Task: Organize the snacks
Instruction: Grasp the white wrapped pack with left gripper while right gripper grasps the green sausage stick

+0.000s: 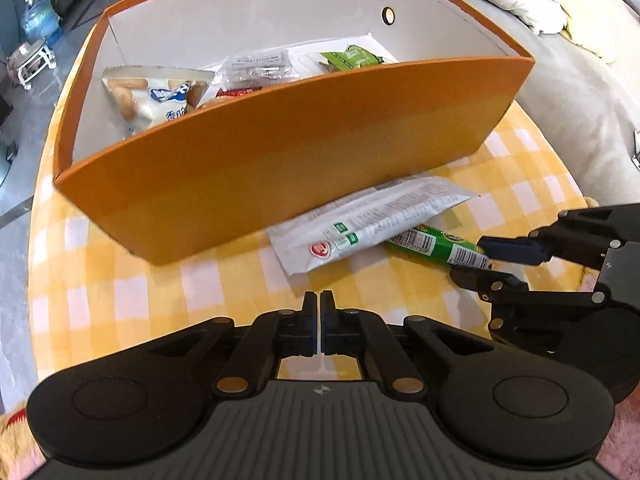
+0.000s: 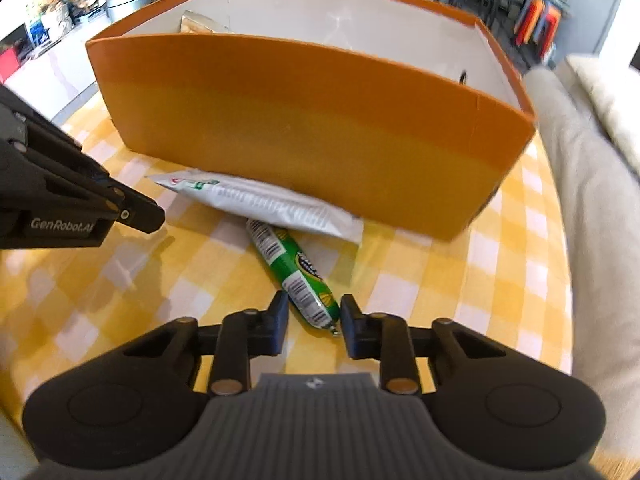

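Two snacks are left on the checked counter (image 1: 120, 280), outside the orange box (image 1: 280, 160): a white packet (image 1: 360, 220) against its wall and a green sausage stick (image 2: 296, 272) partly under it. Right tongs (image 2: 314, 320) are clamped on the stick's near end. Left tongs (image 1: 319, 312) are fully closed, empty. The stick is best drawn clear of the packet first, then lifted over the wall.

"GenRobot.AI" stands on the left gripper (image 2: 158, 216); packet print is unreadable.
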A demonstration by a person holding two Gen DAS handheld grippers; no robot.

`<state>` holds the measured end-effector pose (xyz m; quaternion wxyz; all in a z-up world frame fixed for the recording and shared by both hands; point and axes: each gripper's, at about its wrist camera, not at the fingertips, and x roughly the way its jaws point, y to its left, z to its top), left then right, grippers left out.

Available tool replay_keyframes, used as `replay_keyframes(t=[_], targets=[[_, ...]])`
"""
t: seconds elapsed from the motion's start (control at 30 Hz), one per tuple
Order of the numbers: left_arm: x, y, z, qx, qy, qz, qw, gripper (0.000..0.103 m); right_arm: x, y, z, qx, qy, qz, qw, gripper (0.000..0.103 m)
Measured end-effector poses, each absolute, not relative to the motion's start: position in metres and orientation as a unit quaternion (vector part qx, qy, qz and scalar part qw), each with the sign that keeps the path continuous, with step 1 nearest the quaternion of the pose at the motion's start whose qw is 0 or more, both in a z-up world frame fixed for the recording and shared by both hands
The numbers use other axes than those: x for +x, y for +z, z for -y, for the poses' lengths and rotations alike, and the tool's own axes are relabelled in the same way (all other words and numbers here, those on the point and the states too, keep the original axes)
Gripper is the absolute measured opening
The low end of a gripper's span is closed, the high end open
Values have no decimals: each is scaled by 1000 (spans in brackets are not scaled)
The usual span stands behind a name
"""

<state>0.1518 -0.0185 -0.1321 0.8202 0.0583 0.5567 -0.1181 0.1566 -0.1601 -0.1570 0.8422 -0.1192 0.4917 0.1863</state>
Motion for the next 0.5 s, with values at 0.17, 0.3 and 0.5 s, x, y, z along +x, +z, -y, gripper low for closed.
replay_keyframes(t=[0.17,0.3,0.5], targets=[[143,-130,21,55,-127,-566,813,0,153,-152,169,-72,166,-531,828,22],[136,-133,25,53,-144,-578,802,0,139,-148,174,-52,139,-555,819,22],[129,-131,31,83,-163,-562,807,13,132,-145,187,-29,92,-566,819,23]])
